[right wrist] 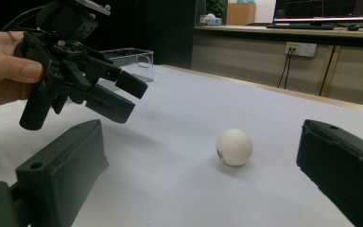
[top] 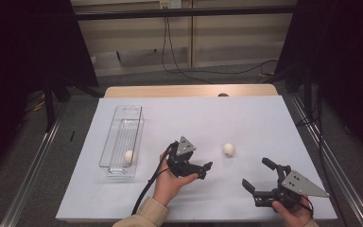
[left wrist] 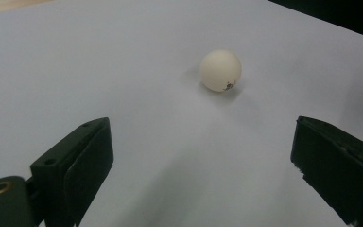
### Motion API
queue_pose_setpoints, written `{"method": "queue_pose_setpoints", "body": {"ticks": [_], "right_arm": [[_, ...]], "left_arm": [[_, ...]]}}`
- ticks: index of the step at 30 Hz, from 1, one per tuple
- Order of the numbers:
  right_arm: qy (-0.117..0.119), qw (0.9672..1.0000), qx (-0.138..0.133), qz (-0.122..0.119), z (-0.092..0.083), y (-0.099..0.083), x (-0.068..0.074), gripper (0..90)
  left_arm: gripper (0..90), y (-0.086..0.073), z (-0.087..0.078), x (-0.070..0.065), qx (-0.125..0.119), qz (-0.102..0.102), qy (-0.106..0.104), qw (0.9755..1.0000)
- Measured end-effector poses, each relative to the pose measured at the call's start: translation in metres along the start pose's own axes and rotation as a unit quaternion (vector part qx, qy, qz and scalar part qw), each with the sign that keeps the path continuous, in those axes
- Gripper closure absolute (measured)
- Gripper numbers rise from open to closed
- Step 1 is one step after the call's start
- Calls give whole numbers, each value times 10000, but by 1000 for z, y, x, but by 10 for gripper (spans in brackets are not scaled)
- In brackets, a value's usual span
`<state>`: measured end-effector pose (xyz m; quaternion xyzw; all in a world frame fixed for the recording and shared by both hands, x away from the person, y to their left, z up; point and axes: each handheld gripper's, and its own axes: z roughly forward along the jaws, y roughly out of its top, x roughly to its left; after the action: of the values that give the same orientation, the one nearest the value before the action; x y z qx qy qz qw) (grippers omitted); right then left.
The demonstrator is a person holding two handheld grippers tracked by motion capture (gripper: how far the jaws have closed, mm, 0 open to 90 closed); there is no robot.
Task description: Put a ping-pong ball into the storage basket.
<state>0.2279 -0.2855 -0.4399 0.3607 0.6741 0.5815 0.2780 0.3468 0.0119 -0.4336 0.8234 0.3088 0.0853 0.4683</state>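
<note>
A white ball (top: 228, 149) lies on the white table sheet (top: 194, 113), right of centre. A second white ball (top: 129, 156) rests inside a clear plastic box (top: 121, 142) at the left. My left gripper (top: 205, 170) is open and empty, a short way left of the loose ball and pointing at it. The left gripper view has that ball (left wrist: 220, 70) ahead of the wide-apart jaws (left wrist: 201, 137). My right gripper (top: 255, 172) is open and empty near the front edge, to the ball's front right. Its view shows the ball (right wrist: 235, 146) and the left gripper (right wrist: 127, 97).
The clear box (right wrist: 132, 59) stands long and narrow, running away from me. The wooden table edge (top: 189, 90) shows at the back. Dark stands flank both sides, and cables (top: 170, 52) trail on the floor beyond. A wall socket (right wrist: 301, 48) sits on a cabinet.
</note>
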Motion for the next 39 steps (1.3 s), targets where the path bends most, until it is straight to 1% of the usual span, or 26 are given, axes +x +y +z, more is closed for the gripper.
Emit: {"method": "queue_pose_setpoints", "body": {"ticks": [11, 15, 18, 22, 39], "right_arm": [[6, 10000, -6, 7, 0, 0, 0, 15], [15, 10000, 1, 3, 0, 0, 0, 15], [11, 10000, -3, 12, 0, 0, 0, 15], [14, 10000, -3, 21, 0, 0, 0, 15], [7, 10000, -2, 9, 0, 0, 0, 15]], "left_arm": [[65, 1, 6, -2, 6, -7, 0, 10000], [65, 1, 8, -2, 9, 38, 0, 10000], [65, 2, 10, -3, 5, 16, -9, 10000], [65, 2, 12, -4, 10, 55, 6, 10000], [65, 5, 20, -6, -7, 59, -58, 10000]]}}
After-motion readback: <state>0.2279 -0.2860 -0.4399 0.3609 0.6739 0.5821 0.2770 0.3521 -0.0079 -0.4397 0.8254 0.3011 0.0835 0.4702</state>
